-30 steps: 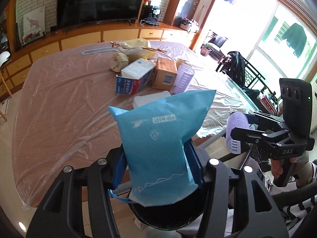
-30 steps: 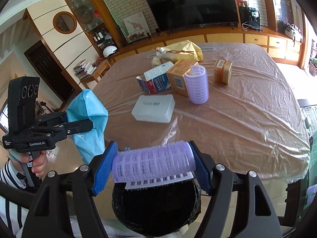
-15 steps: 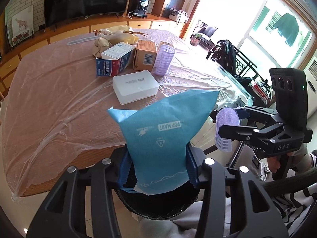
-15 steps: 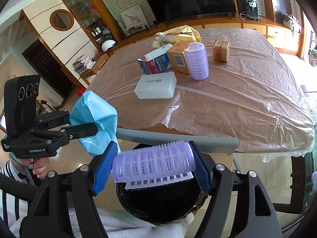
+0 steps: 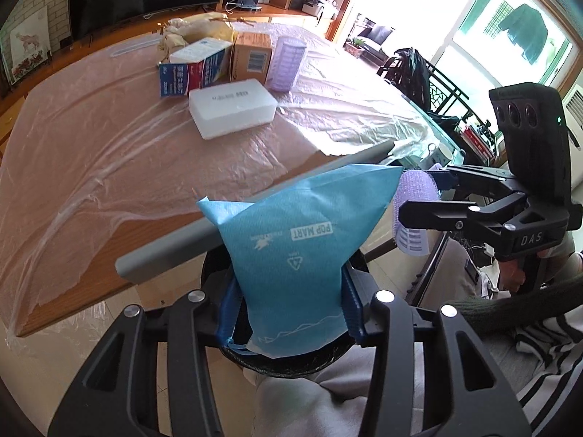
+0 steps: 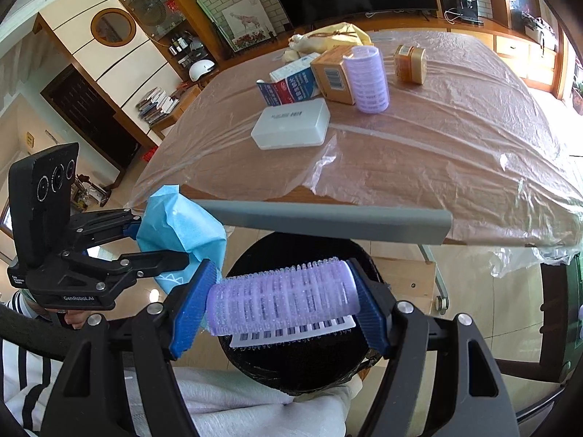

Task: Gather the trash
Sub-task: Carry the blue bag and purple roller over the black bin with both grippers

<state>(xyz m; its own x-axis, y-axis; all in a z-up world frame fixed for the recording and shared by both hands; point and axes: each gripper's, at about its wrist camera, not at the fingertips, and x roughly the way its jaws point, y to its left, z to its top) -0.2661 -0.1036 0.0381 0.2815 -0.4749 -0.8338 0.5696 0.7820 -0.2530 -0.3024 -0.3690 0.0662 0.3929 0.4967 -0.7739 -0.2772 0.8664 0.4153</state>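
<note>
Plastic-covered table (image 6: 419,153), with black bin (image 6: 291,364) below its near edge. Above the bin: left gripper (image 5: 288,313) clamped on blue pouch (image 5: 291,255), right gripper (image 6: 282,302) clamped on purple roller (image 6: 280,300). Possible miss: roller bouncing off the rim if released off-centre.

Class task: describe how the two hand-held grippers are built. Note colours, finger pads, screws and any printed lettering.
Both are matte black frames with silver screws and ribbed blue pads. The left hand-held gripper reads "GenRobot.AI". The right hand-held gripper reads "DAS". Each carries an upright black block with three round lenses. A black-and-white striped sleeve shows below.
</note>
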